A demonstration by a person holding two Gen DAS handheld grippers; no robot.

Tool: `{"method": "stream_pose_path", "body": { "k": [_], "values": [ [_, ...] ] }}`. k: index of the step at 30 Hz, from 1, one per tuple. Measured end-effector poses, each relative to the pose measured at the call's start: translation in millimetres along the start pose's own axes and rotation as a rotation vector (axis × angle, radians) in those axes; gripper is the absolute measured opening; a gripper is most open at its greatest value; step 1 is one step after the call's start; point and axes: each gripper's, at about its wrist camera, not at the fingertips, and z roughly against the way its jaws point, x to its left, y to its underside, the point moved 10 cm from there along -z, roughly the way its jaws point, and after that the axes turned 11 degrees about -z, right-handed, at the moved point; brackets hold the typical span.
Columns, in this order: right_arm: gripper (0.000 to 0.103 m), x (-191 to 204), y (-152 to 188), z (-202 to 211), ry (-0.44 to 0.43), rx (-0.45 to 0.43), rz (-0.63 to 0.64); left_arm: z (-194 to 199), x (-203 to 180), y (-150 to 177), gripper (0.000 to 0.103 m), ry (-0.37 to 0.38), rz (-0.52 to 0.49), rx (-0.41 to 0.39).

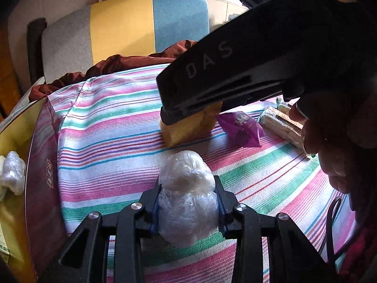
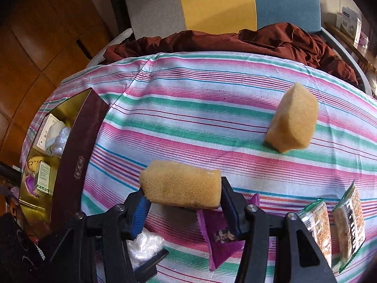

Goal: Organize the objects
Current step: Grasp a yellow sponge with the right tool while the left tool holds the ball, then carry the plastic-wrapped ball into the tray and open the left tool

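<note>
My left gripper (image 1: 187,185) is shut on a white bundle wrapped in clear film (image 1: 186,202), held just above the striped cloth. My right gripper (image 2: 182,200) is shut on a yellow sponge (image 2: 181,184), gripped end to end and lifted off the cloth. A second yellow sponge (image 2: 294,120) lies on the cloth at the far right. In the left wrist view, the right tool's black housing (image 1: 235,70) hangs over the held sponge (image 1: 188,127), with a hand (image 1: 329,141) under it. The dark red box (image 2: 77,146) with a gold inside stands at the left.
A purple packet (image 2: 219,235) lies under the right fingers, and two snack packs (image 2: 329,226) lie to the right. The box holds small cartons and a white wrapped lump (image 1: 11,172). A brown cloth (image 2: 259,40) and a striped chair back (image 2: 212,2) lie beyond the table's far edge.
</note>
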Motion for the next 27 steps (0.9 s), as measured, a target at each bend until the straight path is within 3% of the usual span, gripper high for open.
{"method": "stream_pose_path", "body": {
  "k": [27],
  "values": [
    [0.054, 1.1, 2.0, -1.2, 0.032, -0.003, 0.039, 5.9, -4.8, 1.6, 0.036, -0.058, -0.058, 0.026]
  ]
}}
